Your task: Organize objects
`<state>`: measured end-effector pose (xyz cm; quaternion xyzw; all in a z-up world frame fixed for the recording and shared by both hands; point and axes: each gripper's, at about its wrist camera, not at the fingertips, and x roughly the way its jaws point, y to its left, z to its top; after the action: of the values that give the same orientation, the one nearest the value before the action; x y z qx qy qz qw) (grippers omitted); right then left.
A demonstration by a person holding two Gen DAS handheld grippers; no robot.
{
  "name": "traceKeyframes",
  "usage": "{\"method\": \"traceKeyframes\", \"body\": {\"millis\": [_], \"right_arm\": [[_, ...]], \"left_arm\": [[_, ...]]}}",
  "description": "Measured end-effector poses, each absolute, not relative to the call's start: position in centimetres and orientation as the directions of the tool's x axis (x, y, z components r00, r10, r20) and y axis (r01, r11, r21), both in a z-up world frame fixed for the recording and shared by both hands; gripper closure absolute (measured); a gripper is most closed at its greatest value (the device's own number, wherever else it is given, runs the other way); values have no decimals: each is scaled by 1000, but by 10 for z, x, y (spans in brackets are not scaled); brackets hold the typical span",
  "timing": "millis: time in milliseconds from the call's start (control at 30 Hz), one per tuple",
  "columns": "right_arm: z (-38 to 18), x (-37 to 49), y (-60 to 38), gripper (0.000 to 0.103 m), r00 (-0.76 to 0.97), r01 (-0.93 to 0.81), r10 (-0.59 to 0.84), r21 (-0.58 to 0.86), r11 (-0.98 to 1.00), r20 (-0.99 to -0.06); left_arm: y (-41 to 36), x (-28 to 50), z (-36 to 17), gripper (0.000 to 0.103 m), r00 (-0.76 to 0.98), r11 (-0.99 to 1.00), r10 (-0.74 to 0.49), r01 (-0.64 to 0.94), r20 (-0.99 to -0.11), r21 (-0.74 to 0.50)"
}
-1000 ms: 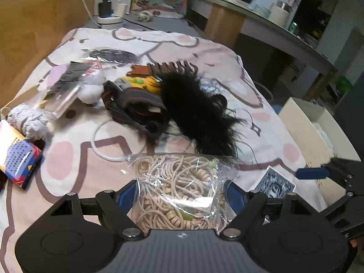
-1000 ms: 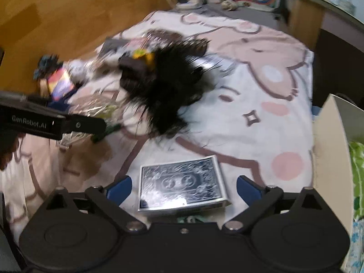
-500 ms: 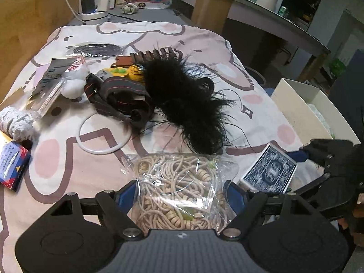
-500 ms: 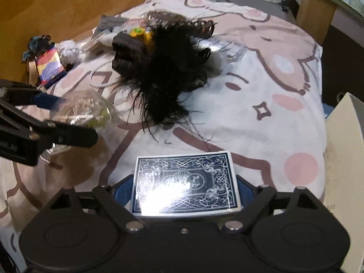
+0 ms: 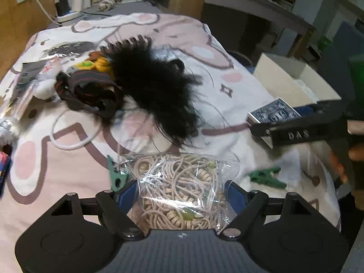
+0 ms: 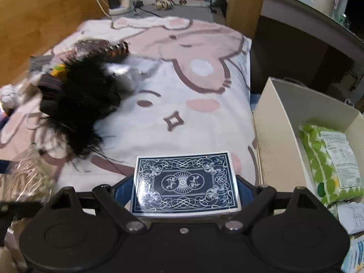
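Observation:
My left gripper (image 5: 182,188) is shut on a clear bag of beige hair ties (image 5: 179,188), held above the pink and white bedspread (image 5: 218,72). My right gripper (image 6: 184,186) is shut on a dark blue card deck (image 6: 184,182) and holds it above the bed's right edge, close to the open beige box (image 6: 270,136). The right gripper with the deck (image 5: 273,113) also shows at the right of the left wrist view. The bag (image 6: 27,173) shows blurred at the left of the right wrist view.
A black feathery piece (image 5: 154,84), a dark strap bundle (image 5: 91,93), a white ring (image 5: 72,134) and small packets lie on the bed. Two green clips (image 5: 266,177) lie near its front. The box holds a green-dotted tissue pack (image 6: 329,159). A desk (image 6: 295,6) stands behind.
My right gripper has lifted the card deck and carried it right, toward the box. My left gripper has risen and shifted right with the bag; the green clips have come into view.

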<state>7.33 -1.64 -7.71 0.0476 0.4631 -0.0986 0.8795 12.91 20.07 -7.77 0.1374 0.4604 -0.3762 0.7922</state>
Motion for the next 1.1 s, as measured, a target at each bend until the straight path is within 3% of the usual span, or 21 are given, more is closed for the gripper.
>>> {"method": "traceKeyframes", "body": {"millis": [233,500,667,833,1100], "right_arm": [[-84,70,-15,13,532,188,-96,7,982,-842],[-80,64,-7,13,523,145,-75,2,989,-849],[-74,60,-4,13,530,131,-60,12,991,-846],[-62,55,0,13,561,114,-59,7,993,-826],[-29,43,-4,13,626,103,-46,24,994,-779]], "left_arm": [[198,127,-87,4,251,657,-448,743,-858,-126],[200,129,-92,4,231,660,-441,739,-867,-138],[189,118,-96,11,280,626,-371,779,-886,-16],[187,117,-92,21,318,657,-359,754,-877,5],[177,102,-63,24,411,666,-415,745,-812,37]]}}
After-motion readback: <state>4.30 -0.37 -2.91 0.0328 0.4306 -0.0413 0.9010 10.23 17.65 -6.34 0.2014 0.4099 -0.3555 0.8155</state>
